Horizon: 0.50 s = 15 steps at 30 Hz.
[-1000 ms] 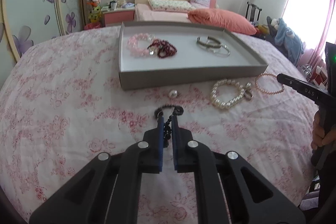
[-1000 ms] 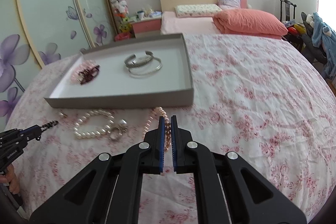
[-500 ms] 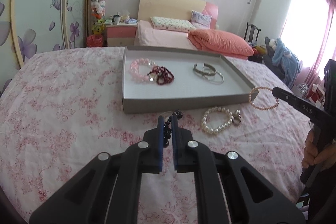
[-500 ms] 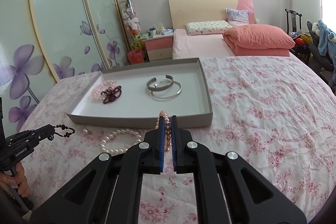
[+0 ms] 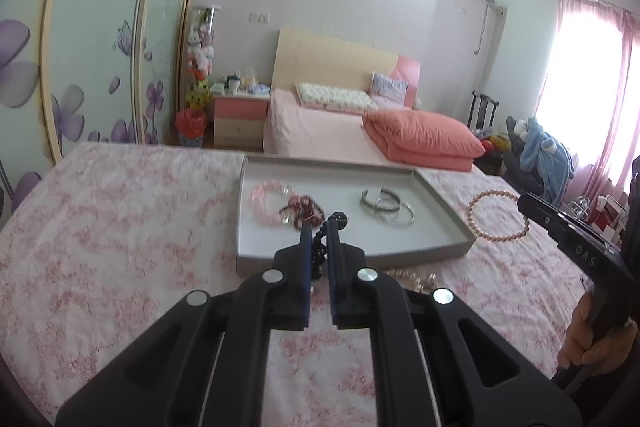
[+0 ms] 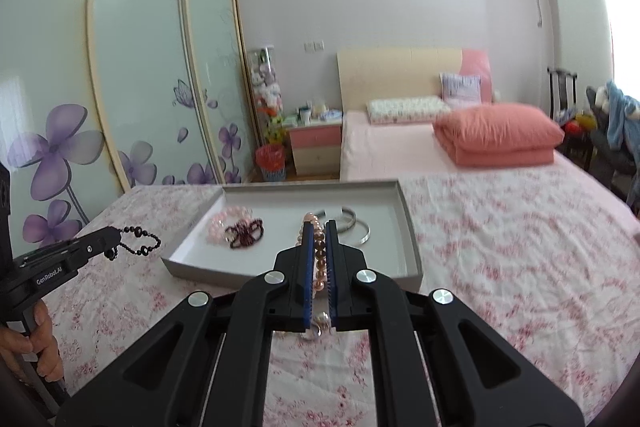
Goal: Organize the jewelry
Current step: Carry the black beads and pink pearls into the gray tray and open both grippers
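My left gripper [image 5: 319,227] is shut on a black bead bracelet [image 5: 337,217] and holds it above the near edge of the grey tray [image 5: 352,255]; the bracelet also hangs from it in the right wrist view [image 6: 138,241]. My right gripper [image 6: 319,231] is shut on a pink pearl bracelet [image 6: 319,255], which shows as a hanging loop in the left wrist view [image 5: 498,215]. In the tray [image 6: 408,227] lie a pale pink bead bracelet [image 5: 266,201], a dark red bracelet [image 5: 304,207] and silver bangles [image 5: 386,205]. A white pearl bracelet [image 5: 412,279] lies on the bedspread, mostly hidden.
The tray sits on a pink floral bedspread [image 5: 120,227]. Behind it are a second bed with an orange folded duvet [image 5: 424,143], a pink nightstand [image 5: 238,117] and sliding wardrobe doors [image 6: 140,67]. A ring-like clasp [image 6: 316,327] lies under my right gripper.
Both grippers have risen from the bedspread with their bracelets and moved toward the tray. The pearl bracelet on the bed has slid under the left gripper's view.
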Available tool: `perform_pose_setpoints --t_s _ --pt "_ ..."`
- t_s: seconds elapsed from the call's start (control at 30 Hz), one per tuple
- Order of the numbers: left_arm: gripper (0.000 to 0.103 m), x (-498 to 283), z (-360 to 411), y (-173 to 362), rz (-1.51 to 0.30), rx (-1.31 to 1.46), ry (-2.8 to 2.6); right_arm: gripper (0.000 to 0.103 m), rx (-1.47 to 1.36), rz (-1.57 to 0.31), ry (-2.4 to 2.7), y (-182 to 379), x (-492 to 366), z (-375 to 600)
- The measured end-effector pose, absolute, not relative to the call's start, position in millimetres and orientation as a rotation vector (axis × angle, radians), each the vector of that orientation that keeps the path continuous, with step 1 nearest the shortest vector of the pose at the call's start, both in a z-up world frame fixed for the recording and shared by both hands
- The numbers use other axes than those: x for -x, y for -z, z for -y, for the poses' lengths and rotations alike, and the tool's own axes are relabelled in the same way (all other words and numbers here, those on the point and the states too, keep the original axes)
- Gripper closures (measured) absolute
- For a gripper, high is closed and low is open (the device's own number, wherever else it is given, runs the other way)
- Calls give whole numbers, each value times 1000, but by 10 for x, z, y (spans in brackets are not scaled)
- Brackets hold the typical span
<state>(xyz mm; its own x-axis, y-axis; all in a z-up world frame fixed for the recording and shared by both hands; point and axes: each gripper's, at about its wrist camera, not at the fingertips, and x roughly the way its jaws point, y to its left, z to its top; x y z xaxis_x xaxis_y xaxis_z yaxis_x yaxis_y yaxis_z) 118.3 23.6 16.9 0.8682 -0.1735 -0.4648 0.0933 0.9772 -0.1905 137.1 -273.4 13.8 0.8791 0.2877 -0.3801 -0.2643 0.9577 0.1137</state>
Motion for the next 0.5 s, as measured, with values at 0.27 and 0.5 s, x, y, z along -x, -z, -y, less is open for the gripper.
perform_pose_setpoints --t_s 0.27,0.5 --pt "95 -1265 -129 -278 -485 167 136 96 -25 -369 -286 -200 -1403 2629" --pt "95 -1326 -77 -314 -481 152 134 96 -24 -366 -289 -212 -1427 2604"
